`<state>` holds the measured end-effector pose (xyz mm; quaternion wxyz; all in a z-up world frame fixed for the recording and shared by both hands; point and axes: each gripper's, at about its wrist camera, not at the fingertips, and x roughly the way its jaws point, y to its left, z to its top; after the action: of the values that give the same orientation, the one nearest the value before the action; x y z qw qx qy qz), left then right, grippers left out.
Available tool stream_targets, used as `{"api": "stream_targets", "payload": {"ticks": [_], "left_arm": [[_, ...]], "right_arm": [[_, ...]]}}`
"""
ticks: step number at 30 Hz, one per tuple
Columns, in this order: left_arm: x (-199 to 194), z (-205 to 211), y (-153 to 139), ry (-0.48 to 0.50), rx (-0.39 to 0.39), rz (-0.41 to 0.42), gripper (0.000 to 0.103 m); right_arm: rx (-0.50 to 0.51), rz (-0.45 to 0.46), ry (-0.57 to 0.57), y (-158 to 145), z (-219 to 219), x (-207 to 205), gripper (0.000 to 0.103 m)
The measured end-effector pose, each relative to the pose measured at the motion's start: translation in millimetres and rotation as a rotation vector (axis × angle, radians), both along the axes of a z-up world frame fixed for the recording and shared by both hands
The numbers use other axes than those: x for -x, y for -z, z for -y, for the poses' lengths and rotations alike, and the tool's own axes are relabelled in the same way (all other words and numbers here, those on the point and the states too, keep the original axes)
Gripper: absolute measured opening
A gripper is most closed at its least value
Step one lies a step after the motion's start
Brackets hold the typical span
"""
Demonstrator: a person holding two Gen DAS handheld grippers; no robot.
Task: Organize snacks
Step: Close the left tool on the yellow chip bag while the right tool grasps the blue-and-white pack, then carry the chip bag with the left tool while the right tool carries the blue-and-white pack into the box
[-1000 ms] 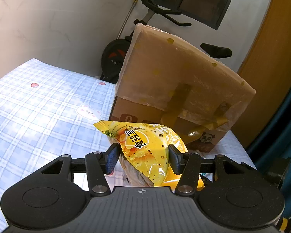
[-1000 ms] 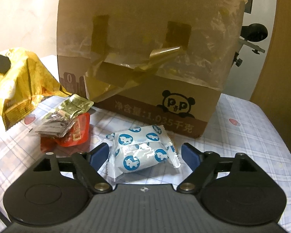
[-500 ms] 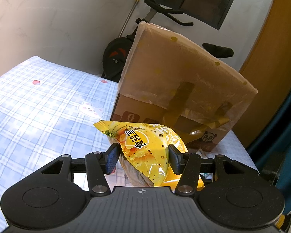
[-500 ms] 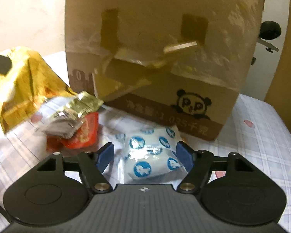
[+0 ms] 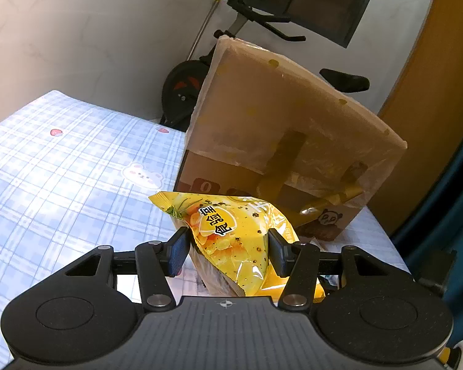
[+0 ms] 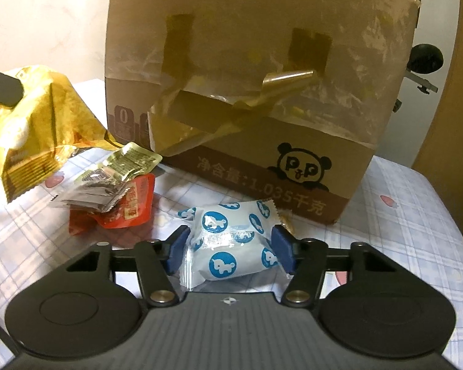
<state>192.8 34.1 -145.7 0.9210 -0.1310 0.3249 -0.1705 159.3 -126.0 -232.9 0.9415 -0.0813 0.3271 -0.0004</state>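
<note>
While the left gripper (image 5: 228,248) holds a yellow snack bag (image 5: 231,237) clamped between its fingers, the cardboard box (image 6: 256,92) stands just beyond both. Right gripper (image 6: 230,251), tilted downward, has just been closing; its fingers now touch both ends of the white-and-blue packet (image 6: 231,243) on the bench (image 6: 416,215). Only the right view shows a red sachet (image 6: 123,209) and green sachet (image 6: 129,162) left of those fingers.

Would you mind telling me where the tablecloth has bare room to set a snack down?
The checked tablecloth left of the cardboard box is open, as is the strip right of the box. It is crowded in front of the box: red packet, green-gold sachet, blue-and-white pack.
</note>
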Motion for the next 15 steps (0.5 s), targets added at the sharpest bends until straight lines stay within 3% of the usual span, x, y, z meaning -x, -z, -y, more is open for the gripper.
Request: {"api": "stream_targets", "payload": {"ticks": [8,15], "left_arm": [[4,-2,-4,0.017,0.007,0.018,0.056],[9,-1,-15,0.04,0.002,0.057,0.056]], "right_arm": [[-0.072,0.03,0.006,-13,7,19,0.048],[-0.131,0.076,0.017,-33,16,35,0.048]]}}
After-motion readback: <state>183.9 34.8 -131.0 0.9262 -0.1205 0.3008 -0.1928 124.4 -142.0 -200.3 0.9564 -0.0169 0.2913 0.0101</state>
